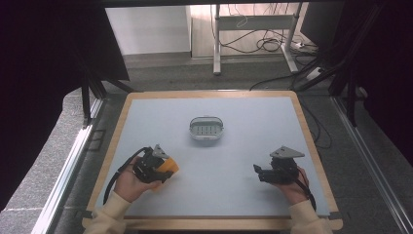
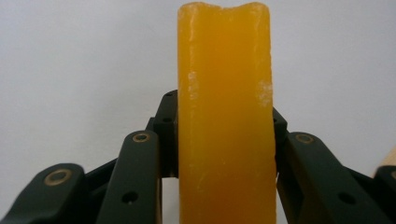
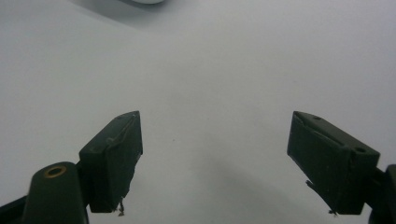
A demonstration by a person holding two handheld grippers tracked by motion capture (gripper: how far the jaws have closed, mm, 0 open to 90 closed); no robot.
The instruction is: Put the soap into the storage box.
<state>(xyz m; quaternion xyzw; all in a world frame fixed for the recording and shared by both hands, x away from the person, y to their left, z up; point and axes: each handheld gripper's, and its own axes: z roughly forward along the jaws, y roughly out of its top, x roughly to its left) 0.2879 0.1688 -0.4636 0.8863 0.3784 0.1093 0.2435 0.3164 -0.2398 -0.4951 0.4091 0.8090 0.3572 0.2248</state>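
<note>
A translucent orange soap-like bar (image 2: 225, 116) is clamped upright in the left tongs (image 1: 163, 166), low over the grey desk (image 1: 243, 161), seemingly destined for the white slotted dish (image 1: 206, 128) mid-desk; the right tongs (image 3: 229, 163) are held wide, empty.

A wood-rimmed table (image 1: 146, 122) with a pale grey top stands on dark carpet. Beyond the table are white desk legs (image 1: 216, 44), loose cables (image 1: 268, 44) and a power strip (image 1: 314, 73). Metal rails (image 1: 68, 165) flank the table, and black curtains (image 1: 48, 48) hang beside it.
</note>
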